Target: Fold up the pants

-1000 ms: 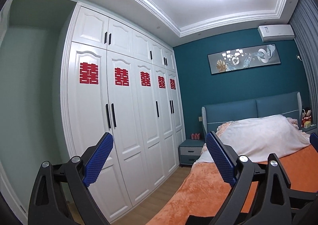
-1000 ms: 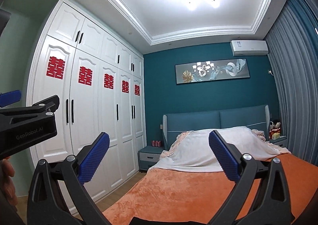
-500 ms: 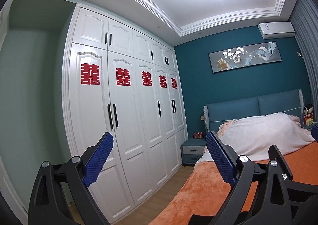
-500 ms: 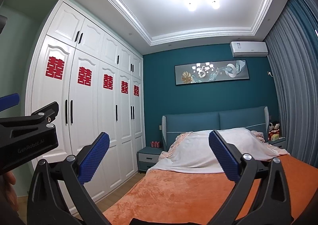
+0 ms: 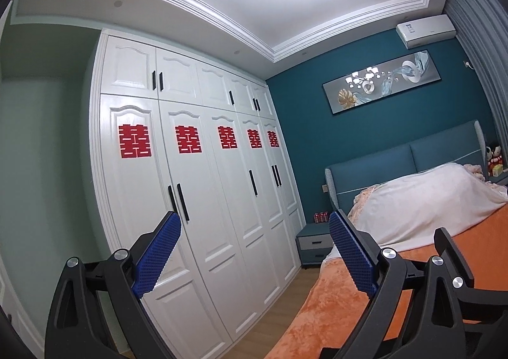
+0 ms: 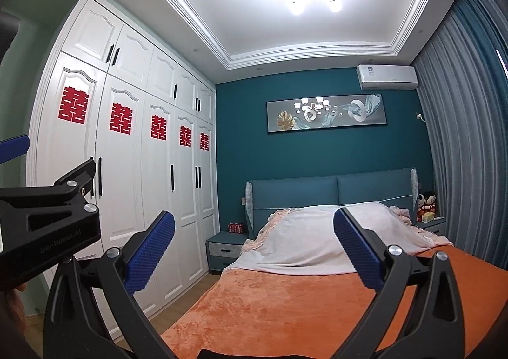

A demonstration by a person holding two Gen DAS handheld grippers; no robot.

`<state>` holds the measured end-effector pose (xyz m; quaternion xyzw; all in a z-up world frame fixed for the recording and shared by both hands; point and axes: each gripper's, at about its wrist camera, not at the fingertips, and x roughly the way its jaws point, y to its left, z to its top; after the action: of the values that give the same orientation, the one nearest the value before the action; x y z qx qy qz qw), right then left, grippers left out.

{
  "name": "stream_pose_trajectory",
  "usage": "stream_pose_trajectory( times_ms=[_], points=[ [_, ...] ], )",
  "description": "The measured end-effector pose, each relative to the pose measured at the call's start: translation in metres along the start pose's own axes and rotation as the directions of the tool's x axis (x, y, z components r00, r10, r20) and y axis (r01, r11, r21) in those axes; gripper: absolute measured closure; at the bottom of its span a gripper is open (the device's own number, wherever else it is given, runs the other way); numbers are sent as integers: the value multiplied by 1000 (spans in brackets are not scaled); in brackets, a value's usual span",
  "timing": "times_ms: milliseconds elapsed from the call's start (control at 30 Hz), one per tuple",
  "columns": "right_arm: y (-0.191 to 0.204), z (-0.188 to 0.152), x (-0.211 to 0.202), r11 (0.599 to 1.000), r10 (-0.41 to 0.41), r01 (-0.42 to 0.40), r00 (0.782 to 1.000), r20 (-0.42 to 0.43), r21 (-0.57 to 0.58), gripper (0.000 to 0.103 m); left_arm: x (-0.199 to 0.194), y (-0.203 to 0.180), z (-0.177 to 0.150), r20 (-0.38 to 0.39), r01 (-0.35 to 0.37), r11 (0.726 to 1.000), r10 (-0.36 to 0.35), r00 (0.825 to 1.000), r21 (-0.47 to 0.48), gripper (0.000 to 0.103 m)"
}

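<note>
No pants show in either view. My left gripper [image 5: 254, 251] is open and empty, raised and pointing at the white wardrobe [image 5: 203, 200] and the left edge of the bed. My right gripper [image 6: 254, 248] is open and empty, held above the foot of the bed with the orange blanket [image 6: 285, 305]. The left gripper's body also shows at the left edge of the right wrist view [image 6: 47, 222]. The right gripper's black frame shows at the lower right of the left wrist view [image 5: 460, 282].
A white cover [image 6: 317, 241] lies heaped at the head of the bed below a blue headboard [image 6: 330, 190]. A nightstand [image 6: 223, 246] with red cans stands left of the bed. Grey curtains [image 6: 460, 152] hang on the right. Wood floor [image 5: 270, 321] runs between wardrobe and bed.
Both grippers have tilted upward a little, so more ceiling shows and the bed sits lower in view. Both stay open and empty.
</note>
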<state>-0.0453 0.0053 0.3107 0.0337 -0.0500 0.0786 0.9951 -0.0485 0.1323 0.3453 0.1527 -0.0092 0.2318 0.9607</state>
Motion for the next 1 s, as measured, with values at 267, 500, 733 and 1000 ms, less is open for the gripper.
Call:
stream_pose_trajectory(
  times_ms=[267,500,733,1000],
  points=[
    [-46,4,3,990,-141,141,990,0,-11,5,6,-60,25,43,142,990,-142,989,9,10],
    [-109,11,-4,945,-325,324,946,4,-41,5,3,-118,40,61,315,949,-314,948,-21,10],
    [-161,16,-23,886,-460,460,888,11,-65,5,-6,-149,48,80,440,896,-435,897,-62,10],
    [-185,12,-36,847,-527,526,850,2,-82,5,-6,-157,51,79,491,867,-485,871,-88,10]
  ],
)
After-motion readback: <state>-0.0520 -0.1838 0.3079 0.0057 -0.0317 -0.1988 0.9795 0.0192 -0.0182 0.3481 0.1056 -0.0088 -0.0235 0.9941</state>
